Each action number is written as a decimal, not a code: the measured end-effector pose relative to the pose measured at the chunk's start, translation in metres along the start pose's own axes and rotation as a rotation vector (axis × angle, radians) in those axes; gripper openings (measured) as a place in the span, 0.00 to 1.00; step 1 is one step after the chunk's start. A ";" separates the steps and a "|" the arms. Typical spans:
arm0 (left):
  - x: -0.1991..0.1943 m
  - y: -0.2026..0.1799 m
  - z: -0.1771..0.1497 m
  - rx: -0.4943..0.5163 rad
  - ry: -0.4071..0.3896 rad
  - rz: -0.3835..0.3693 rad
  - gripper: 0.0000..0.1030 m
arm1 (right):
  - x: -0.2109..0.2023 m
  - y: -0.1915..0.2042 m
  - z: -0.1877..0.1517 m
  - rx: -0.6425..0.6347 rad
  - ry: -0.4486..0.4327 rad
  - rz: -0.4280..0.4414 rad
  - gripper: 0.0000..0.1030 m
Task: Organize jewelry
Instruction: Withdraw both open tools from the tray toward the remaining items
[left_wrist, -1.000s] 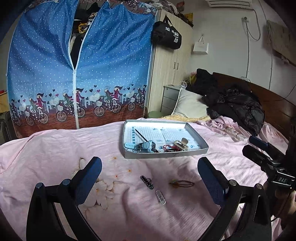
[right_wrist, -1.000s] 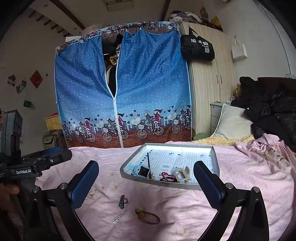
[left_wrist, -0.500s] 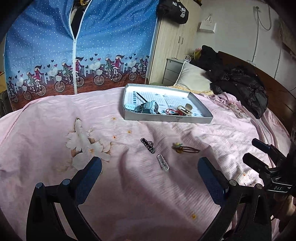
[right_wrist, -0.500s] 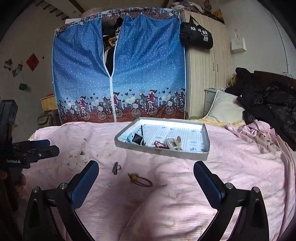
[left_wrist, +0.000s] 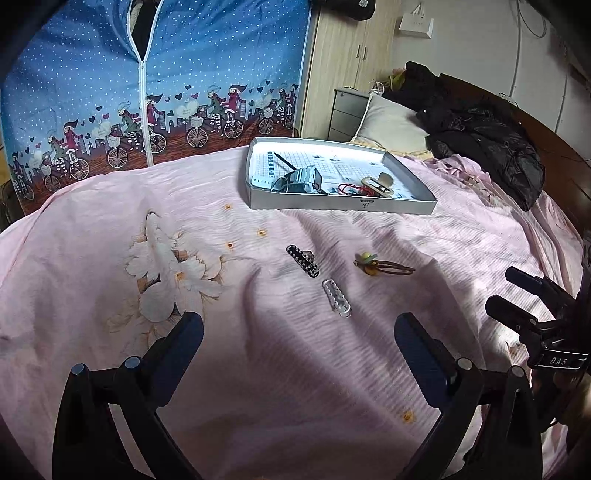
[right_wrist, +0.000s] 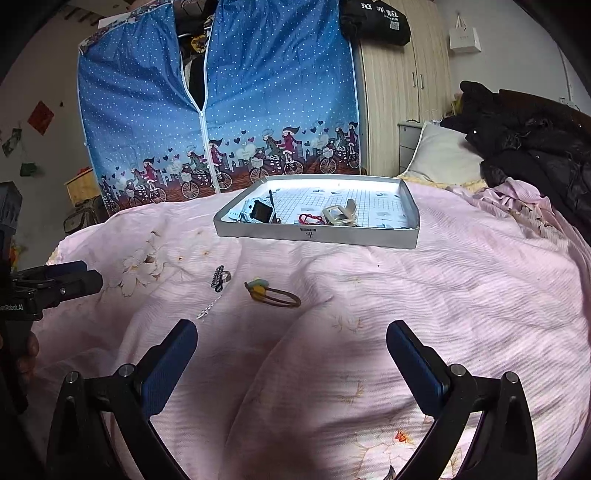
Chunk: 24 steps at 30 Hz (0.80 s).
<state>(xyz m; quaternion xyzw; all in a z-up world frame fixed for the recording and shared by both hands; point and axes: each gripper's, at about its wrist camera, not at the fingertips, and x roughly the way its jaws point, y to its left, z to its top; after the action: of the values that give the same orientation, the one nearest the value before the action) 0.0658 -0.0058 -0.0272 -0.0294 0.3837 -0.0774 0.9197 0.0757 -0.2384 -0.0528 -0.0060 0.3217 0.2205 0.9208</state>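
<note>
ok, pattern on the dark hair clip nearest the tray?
Black-and-white checks on the hair clip; left wrist view shows it best.

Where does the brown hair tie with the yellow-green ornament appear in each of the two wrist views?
Left wrist view: the brown hair tie with the yellow-green ornament lies right of centre on the pink bedsheet, right of the black-and-white checked hair clip.
Right wrist view: it lies left of centre, right of that clip.
Shared landmark: the grey rectangular tray behind it.

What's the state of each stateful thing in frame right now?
left hand-held gripper: open, empty
right hand-held gripper: open, empty
tray: lidless, partly filled
fabric wardrobe: zipper partly undone
black-and-white hair clip: loose on bedsheet
clear hair clip: loose on bedsheet
hair tie: loose on bedsheet
</note>
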 end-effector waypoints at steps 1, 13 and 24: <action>0.001 0.000 0.000 0.004 0.000 0.005 0.98 | 0.001 0.000 0.000 -0.002 0.007 -0.001 1.00; 0.032 -0.010 -0.005 0.078 0.055 -0.026 0.98 | 0.023 -0.008 0.003 -0.042 0.079 0.002 1.00; 0.050 -0.009 -0.008 0.092 0.095 -0.099 0.75 | 0.064 -0.008 0.024 -0.141 0.125 0.148 0.91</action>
<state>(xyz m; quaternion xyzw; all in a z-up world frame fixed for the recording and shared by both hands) 0.0936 -0.0231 -0.0669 -0.0022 0.4212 -0.1418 0.8958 0.1375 -0.2169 -0.0728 -0.0608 0.3618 0.3089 0.8775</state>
